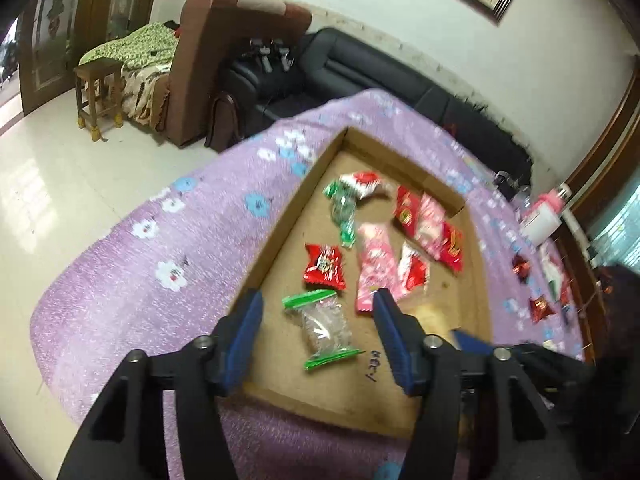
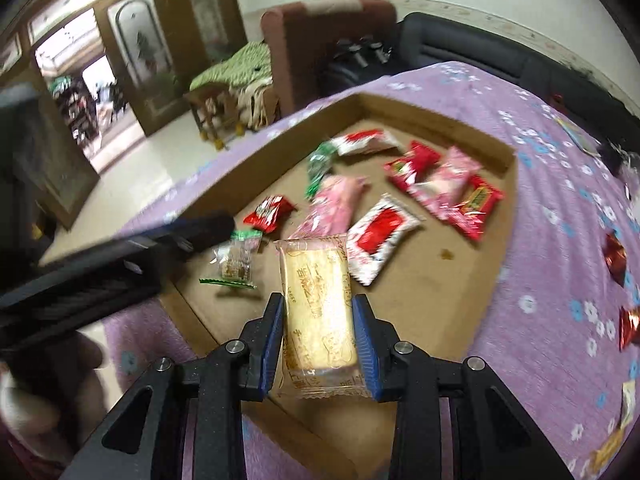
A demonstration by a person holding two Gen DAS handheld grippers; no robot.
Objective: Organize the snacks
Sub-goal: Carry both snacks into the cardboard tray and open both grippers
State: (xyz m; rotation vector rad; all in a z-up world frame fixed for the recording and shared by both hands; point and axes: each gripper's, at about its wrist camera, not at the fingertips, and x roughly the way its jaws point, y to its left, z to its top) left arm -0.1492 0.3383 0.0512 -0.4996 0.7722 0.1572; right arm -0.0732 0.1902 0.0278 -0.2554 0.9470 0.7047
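A shallow cardboard tray (image 1: 276, 216) (image 2: 496, 240) lies on a purple flowered cloth and holds several wrapped snacks. My left gripper (image 1: 318, 304) is open and empty above the tray's near end, over a clear snack pack with green ends (image 1: 322, 328) (image 2: 236, 260). A red packet (image 1: 325, 266) and a pink packet (image 1: 374, 268) lie just beyond it. My right gripper (image 2: 319, 308) is shut on a clear-wrapped yellow cracker pack (image 2: 318, 312), held above the tray's near side. The left gripper shows as a dark blurred shape in the right wrist view (image 2: 132, 252).
Loose red wrapped candies (image 1: 540, 308) (image 2: 614, 256) lie on the cloth right of the tray. A pink-and-white box (image 1: 542, 220) stands at the table's far right. A black sofa (image 1: 384, 68), a brown armchair (image 1: 208, 68) and a wooden stool (image 1: 98, 92) stand beyond the table.
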